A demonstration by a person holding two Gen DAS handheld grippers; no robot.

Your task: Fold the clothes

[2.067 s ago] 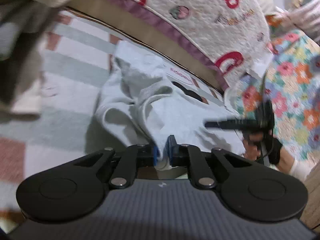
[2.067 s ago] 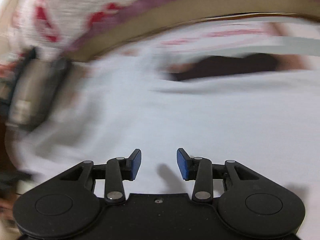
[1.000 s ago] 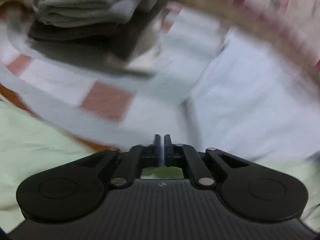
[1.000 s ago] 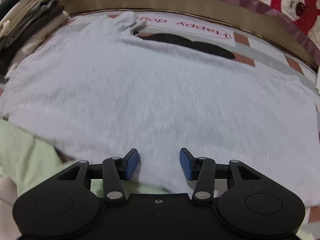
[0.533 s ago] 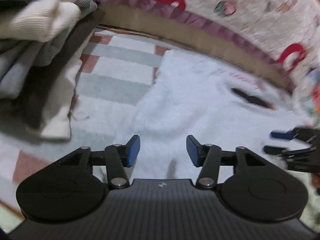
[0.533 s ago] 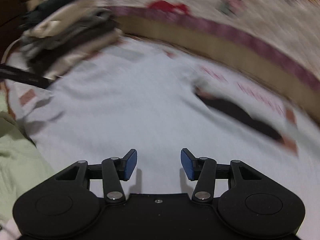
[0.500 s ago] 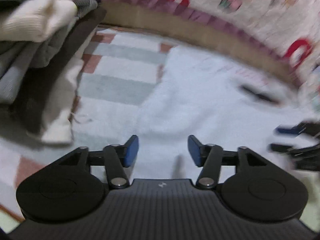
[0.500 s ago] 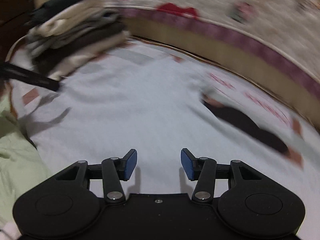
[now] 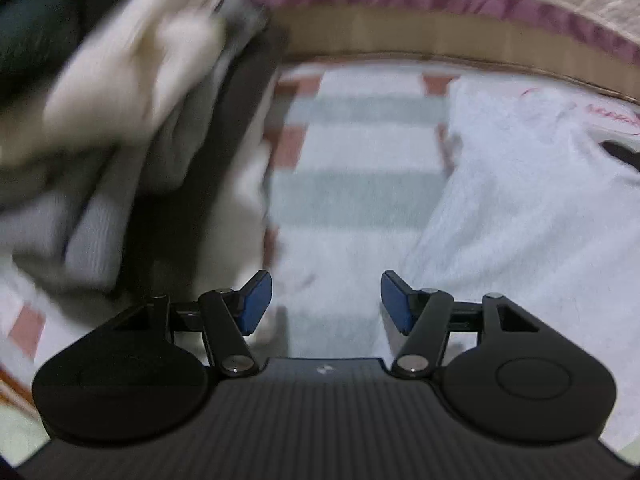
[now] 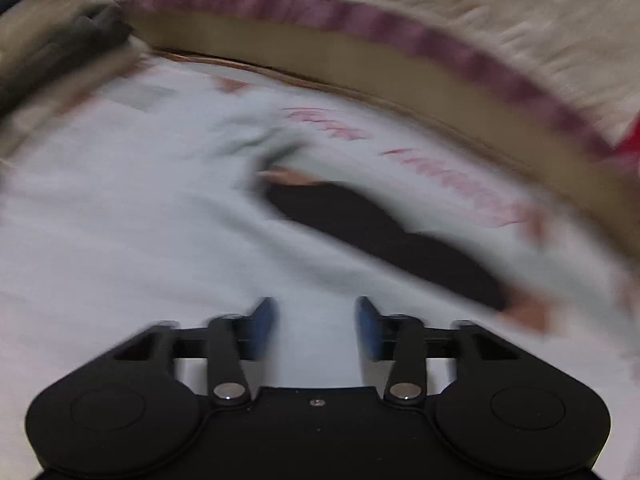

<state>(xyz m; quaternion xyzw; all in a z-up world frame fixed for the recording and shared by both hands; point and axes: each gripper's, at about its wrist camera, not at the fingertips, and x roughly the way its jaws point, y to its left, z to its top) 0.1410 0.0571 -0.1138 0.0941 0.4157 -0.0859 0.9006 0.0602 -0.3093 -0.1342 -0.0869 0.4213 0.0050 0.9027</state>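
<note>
A pale grey garment [image 9: 520, 208] lies spread flat on a checked mat [image 9: 360, 148]; it fills the right of the left wrist view and most of the right wrist view [image 10: 132, 216]. My left gripper [image 9: 325, 302] is open and empty, low over the garment's left edge. My right gripper [image 10: 317, 326] is open and empty, just above the garment's middle. The right wrist view is blurred by motion.
A stack of folded clothes [image 9: 104, 128] stands close on the left, also at the far left of the right wrist view [image 10: 52, 40]. A quilted bed edge with a purple band [image 9: 460, 4] runs along the back. A black shape [image 10: 384, 232] shows on the mat beyond the garment.
My left gripper let go of the garment, opened and swung left toward the folded stack. The garment went from bunched to flat. My right gripper stayed open and moved forward over it.
</note>
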